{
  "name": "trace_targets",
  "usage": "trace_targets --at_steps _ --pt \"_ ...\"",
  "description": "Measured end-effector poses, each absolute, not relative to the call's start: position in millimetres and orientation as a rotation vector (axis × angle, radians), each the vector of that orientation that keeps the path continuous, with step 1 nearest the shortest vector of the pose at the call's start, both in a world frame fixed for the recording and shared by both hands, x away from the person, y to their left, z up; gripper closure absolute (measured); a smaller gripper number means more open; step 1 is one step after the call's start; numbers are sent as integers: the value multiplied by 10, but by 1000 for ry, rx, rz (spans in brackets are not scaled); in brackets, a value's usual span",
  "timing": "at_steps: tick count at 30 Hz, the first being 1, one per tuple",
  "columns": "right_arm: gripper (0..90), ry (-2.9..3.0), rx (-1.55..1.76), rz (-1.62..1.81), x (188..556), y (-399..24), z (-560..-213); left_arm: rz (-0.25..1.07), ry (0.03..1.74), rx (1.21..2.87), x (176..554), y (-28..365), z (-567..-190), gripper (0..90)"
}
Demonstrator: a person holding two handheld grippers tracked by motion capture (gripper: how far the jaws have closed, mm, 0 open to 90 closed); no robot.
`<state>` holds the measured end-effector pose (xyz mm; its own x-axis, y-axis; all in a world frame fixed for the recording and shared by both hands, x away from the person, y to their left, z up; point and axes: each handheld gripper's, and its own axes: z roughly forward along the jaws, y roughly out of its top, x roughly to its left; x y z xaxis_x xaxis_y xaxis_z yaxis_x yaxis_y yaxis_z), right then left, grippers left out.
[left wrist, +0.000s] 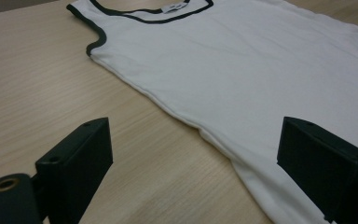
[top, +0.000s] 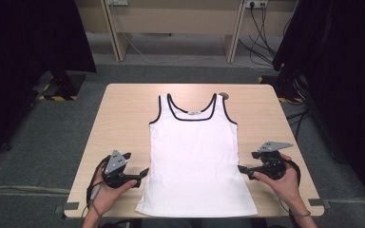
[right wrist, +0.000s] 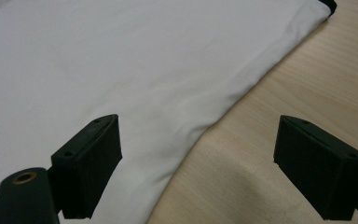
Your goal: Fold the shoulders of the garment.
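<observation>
At a wooden table [top: 123,109], I hold my left gripper [top: 142,174] and right gripper [top: 243,168], jaws spread wide and empty, just beside either lower side edge of a white tank top [top: 195,152] lying flat, neckline away from me.

Tank top [top: 197,152] is looking like soft white knit cloth, matt, smooth with faint creases, dark ribbed trim [left wrist: 135,16] edging neck and armholes. Bench [top: 123,118] is showing pale wood-grain laminate, smooth, slight sheen. Left gripper [left wrist: 193,163] and right gripper [right wrist: 198,165] are showing matt black plastic jaws; grey plate [top: 116,161] is looking like dull metal.
</observation>
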<state>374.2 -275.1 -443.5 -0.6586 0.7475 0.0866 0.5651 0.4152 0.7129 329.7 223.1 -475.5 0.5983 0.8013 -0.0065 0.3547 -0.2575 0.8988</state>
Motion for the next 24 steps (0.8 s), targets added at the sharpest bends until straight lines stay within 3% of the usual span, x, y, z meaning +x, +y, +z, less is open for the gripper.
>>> trace_targets --at_steps 13,19,24 --pt "171 2389 1157 1005 3946 -2782 -4309 619 938 1844 3260 2313 -4880 109" --pt "183 2358 1164 933 4262 -2708 -4130 616 945 1836 3255 2329 -4881 108" --pt "209 2314 1206 893 4754 -2611 -3941 626 944 1851 3255 2311 -4882 109"
